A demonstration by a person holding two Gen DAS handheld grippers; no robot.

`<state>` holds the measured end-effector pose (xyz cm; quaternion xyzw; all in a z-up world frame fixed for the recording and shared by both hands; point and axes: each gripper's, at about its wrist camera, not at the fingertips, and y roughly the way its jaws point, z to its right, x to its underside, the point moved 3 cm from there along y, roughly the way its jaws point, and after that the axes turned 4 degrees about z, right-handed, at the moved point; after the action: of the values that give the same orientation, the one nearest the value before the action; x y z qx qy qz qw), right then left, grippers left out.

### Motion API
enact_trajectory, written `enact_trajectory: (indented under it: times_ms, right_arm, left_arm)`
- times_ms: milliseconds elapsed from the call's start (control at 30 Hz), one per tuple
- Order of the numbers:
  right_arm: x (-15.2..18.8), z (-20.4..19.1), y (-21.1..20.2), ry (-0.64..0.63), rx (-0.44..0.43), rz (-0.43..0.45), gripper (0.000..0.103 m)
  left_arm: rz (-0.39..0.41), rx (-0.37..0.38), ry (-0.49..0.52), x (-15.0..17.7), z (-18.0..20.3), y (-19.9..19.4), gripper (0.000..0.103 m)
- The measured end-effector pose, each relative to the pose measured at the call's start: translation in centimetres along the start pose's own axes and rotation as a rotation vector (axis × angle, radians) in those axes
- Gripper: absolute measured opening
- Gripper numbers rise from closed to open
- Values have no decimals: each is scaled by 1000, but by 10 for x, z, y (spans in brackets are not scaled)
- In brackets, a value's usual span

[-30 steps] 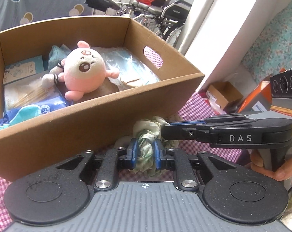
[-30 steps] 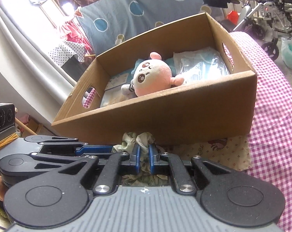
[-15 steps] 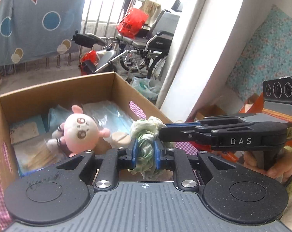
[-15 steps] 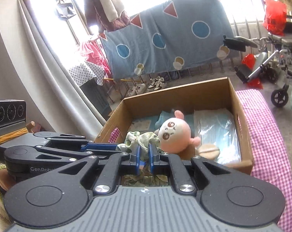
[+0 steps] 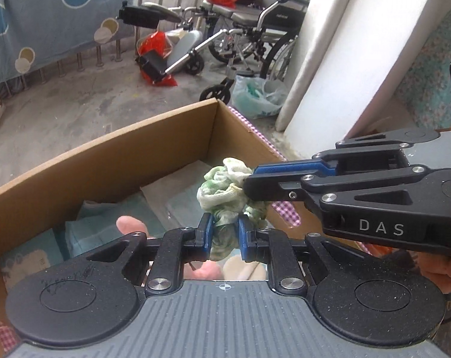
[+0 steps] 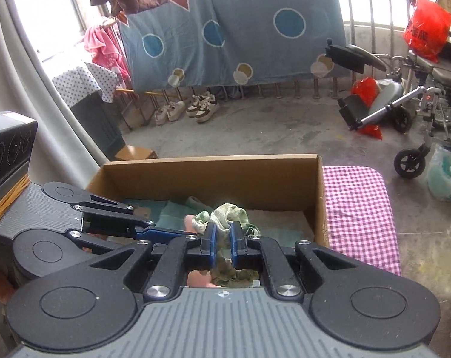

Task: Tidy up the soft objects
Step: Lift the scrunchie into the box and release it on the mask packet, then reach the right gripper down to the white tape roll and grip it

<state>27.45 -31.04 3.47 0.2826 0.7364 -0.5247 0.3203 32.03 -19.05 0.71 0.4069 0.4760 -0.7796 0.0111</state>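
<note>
A crumpled green and white cloth (image 5: 225,191) hangs between both grippers above the open cardboard box (image 5: 112,161). My left gripper (image 5: 224,232) is shut on the cloth's lower part. My right gripper (image 6: 222,238) is shut on the same cloth (image 6: 225,213) and reaches in from the right in the left wrist view (image 5: 249,185). A pink plush toy (image 5: 129,226) lies in the box, mostly hidden behind the gripper bodies. Blue packets (image 5: 91,223) line the box floor.
The box (image 6: 213,176) stands on a pink checked tablecloth (image 6: 359,208). Beyond it is a concrete floor with a wheelchair (image 5: 249,29), a red bag (image 6: 428,26), shoes (image 6: 204,107) and a hanging blue sheet (image 6: 225,29). A white wall (image 5: 344,59) stands at the right.
Both grippers lifted the cloth from the table in front of the box up over its near wall; it now hangs above the box interior. The plush toy has dropped out of clear view.
</note>
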Motion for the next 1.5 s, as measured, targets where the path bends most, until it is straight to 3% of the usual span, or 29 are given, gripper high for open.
enact_trajectory:
  times_ms: [300, 400, 567, 733, 767, 833, 867, 900, 1033, 1133, 1300, 1500]
  right_arm:
    - [7, 24, 55, -69, 90, -112, 13]
    - [8, 24, 54, -67, 91, -107, 13]
    - [6, 19, 26, -49, 79, -64, 14]
    - [11, 9, -26, 9, 35, -7, 16]
    - [14, 7, -38, 24, 20, 6, 21]
    - [22, 3, -63, 61, -8, 38, 46]
    - [27, 1, -76, 79, -24, 62, 66]
    - [34, -2, -89, 89, -39, 91, 68]
    - [67, -14, -124, 110, -71, 128, 68]
    - [93, -19, -135, 170, -110, 115, 68]
    - [135, -23, -122, 267, -153, 47, 67]
    - [178, -41, -69, 297, -164, -140, 56]
  left_arm:
    - [-162, -17, -40, 6, -15, 60, 22]
    - [-165, -26, -60, 4, -18, 57, 40]
    - [-95, -38, -25, 0, -9, 18, 72]
    - [5, -35, -11, 7, 3, -49, 89]
    - [28, -32, -11, 11, 4, -65, 93]
    - [82, -44, -1, 20, 7, -95, 98]
    - [108, -55, 8, 25, 8, -109, 99]
    - [131, -68, 14, 32, 9, -122, 100]
    - [170, -91, 23, 76, 14, -164, 102]
    - [149, -100, 29, 113, 20, -168, 102]
    - [118, -191, 51, 173, 34, -141, 102]
    - [42, -158, 114, 203, 48, -83, 92]
